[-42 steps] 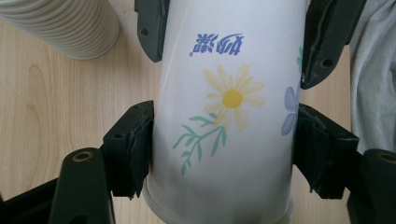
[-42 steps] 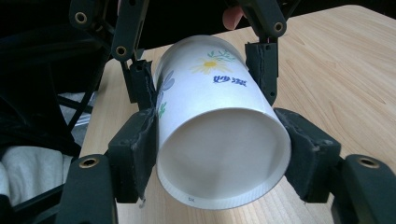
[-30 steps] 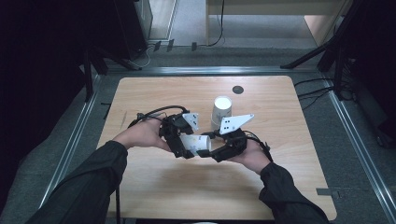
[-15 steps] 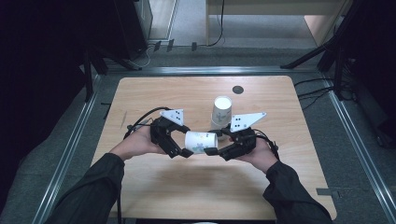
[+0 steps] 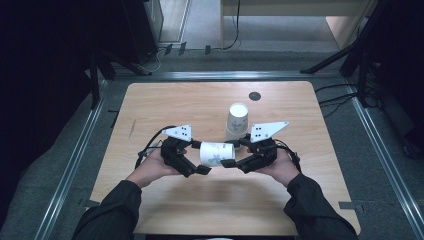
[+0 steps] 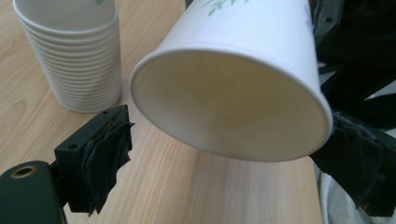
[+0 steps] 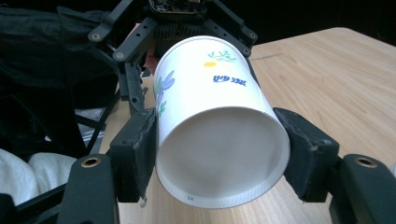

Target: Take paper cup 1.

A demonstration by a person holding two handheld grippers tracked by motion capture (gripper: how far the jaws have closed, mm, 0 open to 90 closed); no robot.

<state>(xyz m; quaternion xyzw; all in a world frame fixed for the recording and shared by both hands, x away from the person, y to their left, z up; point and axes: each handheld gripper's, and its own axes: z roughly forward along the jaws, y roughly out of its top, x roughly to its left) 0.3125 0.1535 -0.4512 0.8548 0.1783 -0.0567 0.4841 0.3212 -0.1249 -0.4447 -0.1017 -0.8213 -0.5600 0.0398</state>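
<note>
Wooden tabletop [image 5: 165, 215] runs bare along your near edge, where your sleeves come in. Just beyond, your two hands meet over the middle of the table with a paper cup [image 5: 216, 153] lying on its side in the air between them. Your right gripper [image 5: 229, 161] has its padded jaws clamped on the cup's base end, one pad [image 7: 140, 144] on each flank. Your left gripper [image 5: 202, 169] faces the cup's open mouth [image 6: 231, 105]; its jaws have just been opening and now stand apart, the left pad [image 6: 105, 154] clear of the rim, while you cannot tell whether the other pad touches it. Behind the held cup, a stack of paper cups [image 5: 237, 120] stands upright on the table, and farther back lies a small dark disc [image 5: 254, 96].
</note>
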